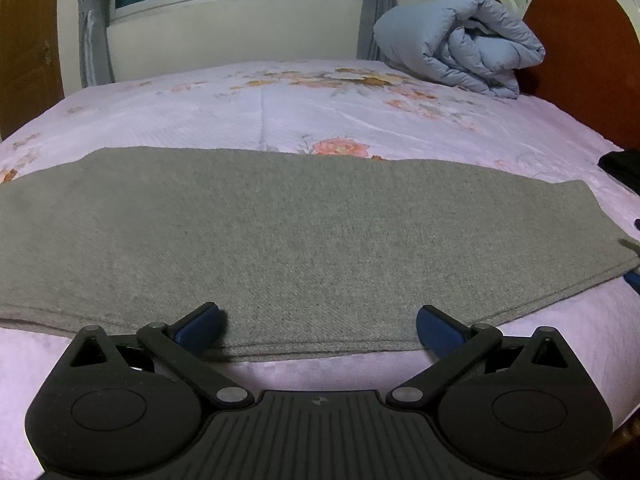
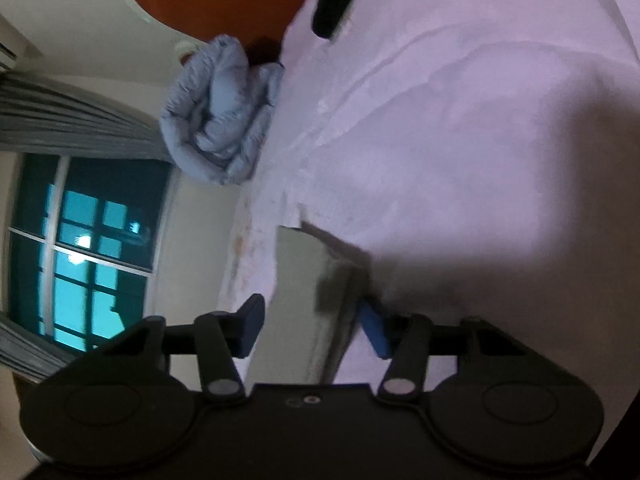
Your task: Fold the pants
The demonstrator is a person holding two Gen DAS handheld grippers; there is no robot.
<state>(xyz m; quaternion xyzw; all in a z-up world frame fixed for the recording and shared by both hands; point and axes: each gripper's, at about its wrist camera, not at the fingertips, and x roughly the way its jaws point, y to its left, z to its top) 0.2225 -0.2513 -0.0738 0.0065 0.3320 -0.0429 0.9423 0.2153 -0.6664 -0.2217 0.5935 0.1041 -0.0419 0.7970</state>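
Fingers of the left gripper [image 1: 318, 330] stand wide apart over the near hem of the grey pants [image 1: 280, 232], gripping nothing. Right gripper [image 2: 312, 324] fingers straddle an end edge of the pants [image 2: 308, 280], part-open, pads apparently not pressing. Pants lie flat across the bed [image 1: 280, 104].

We can read no text, label, brand, number or sign in either view. The grey pants [image 1: 280, 240], the floral bed sheet [image 1: 280, 100] they lie on and the black bodies of both tools carry no lettering that we can make out. The right wrist view is blurred and dim, so any fine print there would be lost to us.
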